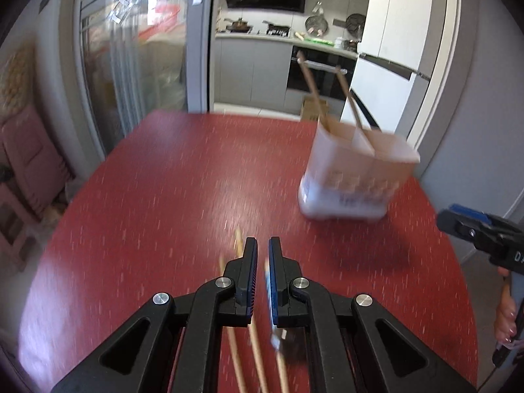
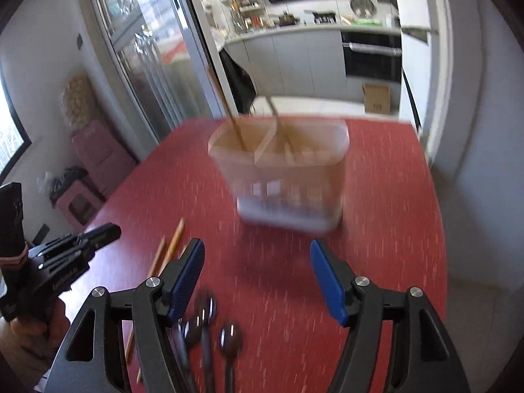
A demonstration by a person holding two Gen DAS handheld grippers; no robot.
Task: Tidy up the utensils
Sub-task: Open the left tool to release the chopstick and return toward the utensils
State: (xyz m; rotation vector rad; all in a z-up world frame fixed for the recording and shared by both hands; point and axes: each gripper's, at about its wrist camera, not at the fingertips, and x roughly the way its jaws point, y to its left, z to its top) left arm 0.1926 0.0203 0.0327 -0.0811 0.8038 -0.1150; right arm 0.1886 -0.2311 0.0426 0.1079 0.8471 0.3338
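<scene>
From the left wrist, your left gripper (image 1: 262, 245) is nearly clenched; whether it pinches a chopstick (image 1: 253, 353) you cannot tell. The holder (image 1: 353, 177) stands near the red table's (image 1: 163, 196) far right edge, so lift and aim there. From the right wrist, your right gripper (image 2: 257, 252) is released above the spoons (image 2: 209, 321) at the near edge; kitchen beyond.

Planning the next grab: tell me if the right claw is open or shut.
Open: the right claw has its blue pads spread wide, nothing between them.
</scene>
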